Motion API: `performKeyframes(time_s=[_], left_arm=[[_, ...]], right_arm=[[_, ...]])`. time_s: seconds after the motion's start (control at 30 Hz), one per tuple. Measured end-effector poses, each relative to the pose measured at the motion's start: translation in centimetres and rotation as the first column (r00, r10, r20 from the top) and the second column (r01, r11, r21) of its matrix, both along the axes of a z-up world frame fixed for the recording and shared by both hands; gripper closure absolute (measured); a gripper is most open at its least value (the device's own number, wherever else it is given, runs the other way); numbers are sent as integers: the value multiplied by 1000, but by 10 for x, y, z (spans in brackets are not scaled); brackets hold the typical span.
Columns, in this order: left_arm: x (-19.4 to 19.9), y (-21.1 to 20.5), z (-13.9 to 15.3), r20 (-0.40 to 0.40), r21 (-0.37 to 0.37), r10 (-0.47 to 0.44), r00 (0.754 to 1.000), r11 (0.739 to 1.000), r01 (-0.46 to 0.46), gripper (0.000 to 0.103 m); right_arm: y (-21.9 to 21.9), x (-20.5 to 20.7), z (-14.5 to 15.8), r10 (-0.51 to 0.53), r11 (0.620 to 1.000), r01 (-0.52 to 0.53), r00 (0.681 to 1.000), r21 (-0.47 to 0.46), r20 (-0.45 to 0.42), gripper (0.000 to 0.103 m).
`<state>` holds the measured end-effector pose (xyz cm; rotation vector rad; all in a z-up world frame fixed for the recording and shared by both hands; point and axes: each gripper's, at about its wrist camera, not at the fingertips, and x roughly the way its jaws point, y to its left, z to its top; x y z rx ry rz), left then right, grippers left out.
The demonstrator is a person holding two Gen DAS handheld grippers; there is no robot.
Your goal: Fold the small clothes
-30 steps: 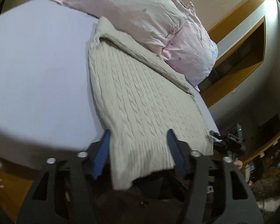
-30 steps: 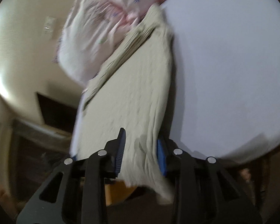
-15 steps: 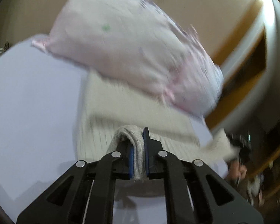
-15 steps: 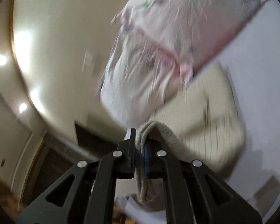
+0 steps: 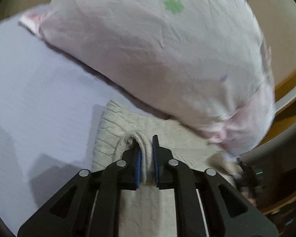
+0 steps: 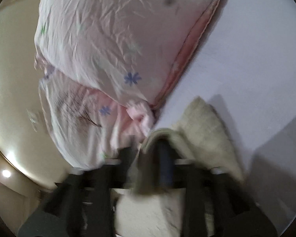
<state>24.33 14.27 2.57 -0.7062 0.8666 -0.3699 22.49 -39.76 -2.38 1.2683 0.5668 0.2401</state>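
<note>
Lavender bed sheet (image 5: 39, 90) under cream cable-knit sweater (image 5: 116, 130), hem pinched by both hand-held grippers: left hand-held gripper (image 5: 147, 150), right hand-held gripper (image 6: 148, 158).

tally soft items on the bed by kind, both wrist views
Knit sweater, cream: 1, pinched by the left gripper and the right gripper
Pillows, pink print: 2, upper and lower
Bed sheet, pale lilac: 1
Total: 4

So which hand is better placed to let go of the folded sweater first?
Left, probably: its tongs pinch the sweater hem over knit already lying flat. The right view is too blurred to judge.
</note>
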Motion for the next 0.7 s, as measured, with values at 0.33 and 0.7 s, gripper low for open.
performKeyframes(time_s=[0.33, 0.7], left_arm=[[-48, 15, 14, 69, 61, 7, 998, 998, -11, 18], [-59, 13, -19, -62, 14, 10, 998, 1000, -9, 38]], right_arm=[[-11, -37, 23, -49, 994, 63, 988, -87, 149, 10], [-7, -40, 25, -32, 997, 42, 986, -57, 167, 9]])
